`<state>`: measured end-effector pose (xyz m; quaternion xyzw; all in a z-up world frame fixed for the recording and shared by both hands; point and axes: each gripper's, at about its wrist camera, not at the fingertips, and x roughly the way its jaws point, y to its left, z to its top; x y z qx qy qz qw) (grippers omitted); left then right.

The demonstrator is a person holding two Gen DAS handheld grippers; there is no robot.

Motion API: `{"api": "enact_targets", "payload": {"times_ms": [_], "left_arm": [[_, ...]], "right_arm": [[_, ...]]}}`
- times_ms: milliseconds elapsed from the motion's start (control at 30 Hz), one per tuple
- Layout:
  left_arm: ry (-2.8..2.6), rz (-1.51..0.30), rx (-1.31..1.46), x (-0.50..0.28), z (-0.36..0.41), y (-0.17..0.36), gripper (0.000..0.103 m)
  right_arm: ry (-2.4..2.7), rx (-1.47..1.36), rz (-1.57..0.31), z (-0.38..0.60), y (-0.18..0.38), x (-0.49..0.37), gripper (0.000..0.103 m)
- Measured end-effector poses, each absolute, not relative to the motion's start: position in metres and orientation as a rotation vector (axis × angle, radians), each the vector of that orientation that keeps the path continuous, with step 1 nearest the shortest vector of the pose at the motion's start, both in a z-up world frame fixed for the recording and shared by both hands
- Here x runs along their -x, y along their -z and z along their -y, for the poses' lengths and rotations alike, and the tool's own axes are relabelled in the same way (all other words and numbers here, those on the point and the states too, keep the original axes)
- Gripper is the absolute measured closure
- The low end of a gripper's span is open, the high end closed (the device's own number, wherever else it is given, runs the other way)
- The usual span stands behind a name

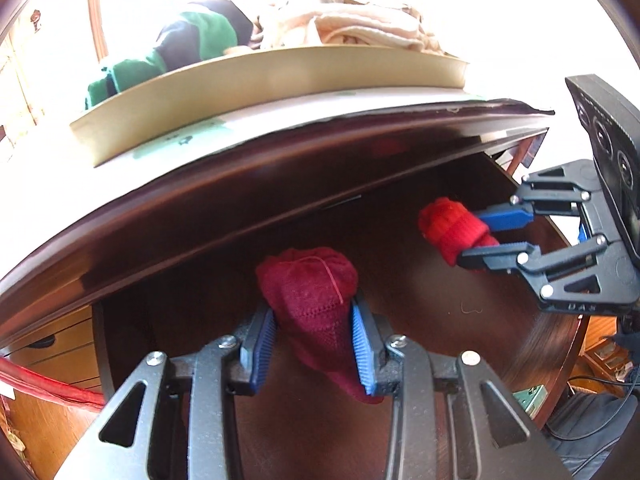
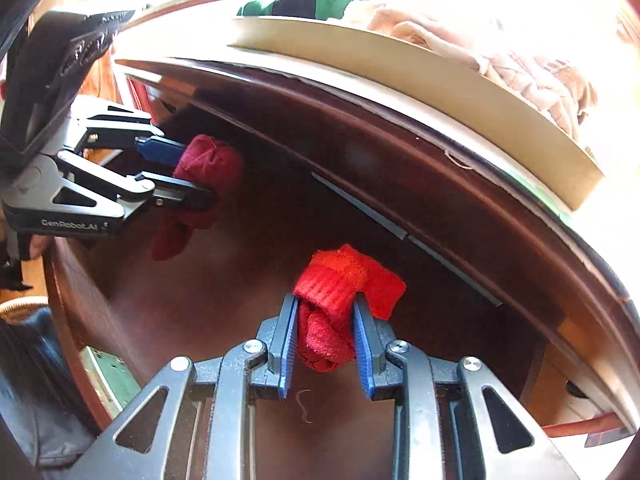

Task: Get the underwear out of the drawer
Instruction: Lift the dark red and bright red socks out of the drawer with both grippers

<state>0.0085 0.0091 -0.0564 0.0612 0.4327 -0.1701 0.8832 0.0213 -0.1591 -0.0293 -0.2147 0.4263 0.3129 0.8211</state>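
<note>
Currently I've got both grippers clamped on knit bundles above the dark glossy wooden drawer (image 1: 500, 320). Left gripper (image 1: 314, 344) pinches a dark red ribbed roll (image 1: 312, 292) between its blue ridged pads; the lower end hangs below the jaws. Right gripper (image 2: 326, 340) is closed tight on a bright red ribbed roll (image 2: 340, 284), fuzzy, folded over itself. Above, a shallow tan tray (image 1: 248, 84) holds green-and-black and cream fabrics (image 1: 360, 24), overexposed. Can't confirm garment type; the drawer's back is shadowed.
</note>
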Motion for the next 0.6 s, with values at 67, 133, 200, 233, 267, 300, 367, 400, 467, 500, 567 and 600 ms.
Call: {"api": "enact_targets", "payload": {"times_ms": [67, 133, 200, 233, 267, 300, 367, 400, 467, 500, 567, 600], "left_arm": [[0.350, -0.890, -0.122, -0.005, -0.011, 0.054, 0.069], [0.346, -0.877, -0.118, -0.006, -0.016, 0.051, 0.069], [0.342, -0.862, -0.112, -0.004, -0.020, 0.050, 0.069], [0.337, -0.853, -0.108, -0.003, -0.022, 0.049, 0.069], [0.331, -0.846, -0.103, -0.001, -0.024, 0.048, 0.069], [0.326, -0.836, -0.095, 0.000, -0.027, 0.046, 0.069], [0.316, -0.821, -0.076, 0.003, -0.035, 0.045, 0.069], [0.310, -0.813, -0.071, 0.003, -0.037, 0.045, 0.069], [0.301, -0.791, -0.061, 0.004, -0.042, 0.044, 0.069], [0.297, -0.784, -0.057, 0.005, -0.044, 0.043, 0.069], [0.286, -0.771, -0.050, 0.007, -0.053, 0.040, 0.069], [0.283, -0.765, -0.048, 0.008, -0.054, 0.039, 0.069]], "right_arm": [[-0.671, 0.425, -0.897, 0.165, 0.039, -0.020, 0.075], [-0.668, 0.404, -0.885, 0.171, 0.037, -0.019, 0.075], [-0.669, 0.364, -0.862, 0.178, 0.031, -0.017, 0.075], [-0.676, 0.346, -0.863, 0.182, 0.029, -0.016, 0.075], [-0.674, 0.342, -0.861, 0.184, 0.038, -0.015, 0.075], [-0.671, 0.339, -0.855, 0.186, 0.040, -0.015, 0.075], [-0.671, 0.326, -0.832, 0.191, 0.034, -0.016, 0.075], [-0.670, 0.319, -0.825, 0.191, 0.036, -0.014, 0.075], [-0.677, 0.302, -0.804, 0.196, 0.035, -0.012, 0.075], [-0.677, 0.295, -0.791, 0.196, 0.033, -0.008, 0.075], [-0.677, 0.281, -0.767, 0.201, 0.027, -0.003, 0.075], [-0.676, 0.273, -0.754, 0.208, 0.027, 0.005, 0.075]]}}
